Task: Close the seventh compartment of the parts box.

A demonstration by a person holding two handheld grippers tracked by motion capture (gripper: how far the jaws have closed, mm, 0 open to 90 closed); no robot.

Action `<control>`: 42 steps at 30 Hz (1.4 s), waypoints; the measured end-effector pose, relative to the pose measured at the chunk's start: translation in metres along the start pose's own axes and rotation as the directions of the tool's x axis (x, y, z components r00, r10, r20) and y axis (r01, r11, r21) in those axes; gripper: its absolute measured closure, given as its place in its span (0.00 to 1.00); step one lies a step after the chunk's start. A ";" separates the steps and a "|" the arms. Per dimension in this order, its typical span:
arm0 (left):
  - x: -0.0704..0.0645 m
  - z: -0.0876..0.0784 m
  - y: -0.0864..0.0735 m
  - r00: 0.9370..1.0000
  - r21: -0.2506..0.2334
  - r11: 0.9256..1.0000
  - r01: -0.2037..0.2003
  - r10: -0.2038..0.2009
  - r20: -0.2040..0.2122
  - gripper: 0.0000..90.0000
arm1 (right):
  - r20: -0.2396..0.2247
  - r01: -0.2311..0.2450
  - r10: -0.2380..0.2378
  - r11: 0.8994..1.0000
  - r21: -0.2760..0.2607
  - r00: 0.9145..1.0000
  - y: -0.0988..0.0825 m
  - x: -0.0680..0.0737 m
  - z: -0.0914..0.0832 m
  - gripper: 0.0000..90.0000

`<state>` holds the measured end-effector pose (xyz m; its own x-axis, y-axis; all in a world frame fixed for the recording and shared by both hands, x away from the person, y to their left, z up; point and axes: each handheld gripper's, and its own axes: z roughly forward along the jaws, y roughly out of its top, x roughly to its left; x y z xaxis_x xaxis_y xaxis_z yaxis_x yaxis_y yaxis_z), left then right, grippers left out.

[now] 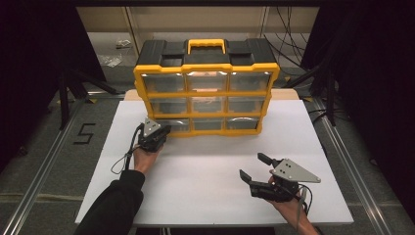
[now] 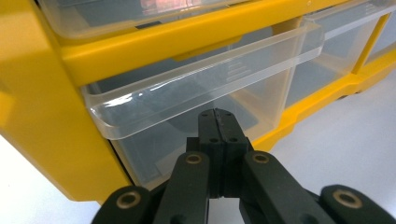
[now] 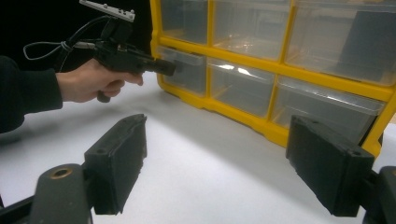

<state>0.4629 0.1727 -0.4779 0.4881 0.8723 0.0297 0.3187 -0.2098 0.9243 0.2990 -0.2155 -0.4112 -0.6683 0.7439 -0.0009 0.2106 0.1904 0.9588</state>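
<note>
A: High view — where is the left gripper?

B: At the bottom-left drawer of the yellow organizer, far on the white table. Its jaws are closed together, empty, tips just under the drawer's clear lip.

A: And the right gripper?

B: Near right, jaws wide apart, idle.

A: Best approach?

B: Probably hook under the lip and pull straight — steady, level.

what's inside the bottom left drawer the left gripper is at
Through the clear front of the bottom left drawer nothing shows inside, just its bare floor. The shut left gripper covers part of the front, and the yellow cabinet hides the drawer's back.
</note>
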 end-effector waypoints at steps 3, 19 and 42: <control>0.001 0.000 0.000 1.000 -0.001 1.000 0.002 -0.002 -0.002 1.00 | 0.000 0.000 0.000 1.000 0.000 1.000 0.000 0.000 0.000 0.24; 0.005 -0.001 0.002 1.000 -0.015 1.000 0.012 -0.012 -0.016 1.00 | -0.004 -0.006 0.006 1.000 0.002 1.000 0.000 -0.001 0.001 0.24; 0.013 -0.002 0.003 0.999 -0.021 0.999 0.026 -0.027 -0.040 1.00 | -0.004 -0.001 0.001 1.000 0.001 1.000 0.000 0.000 0.000 0.24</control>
<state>0.4685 0.1847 -0.4737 0.4467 0.8945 0.0197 0.3139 -0.1773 0.9327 0.2989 -0.2150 -0.4113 -0.6712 0.7413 0.0010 0.2118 0.1905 0.9586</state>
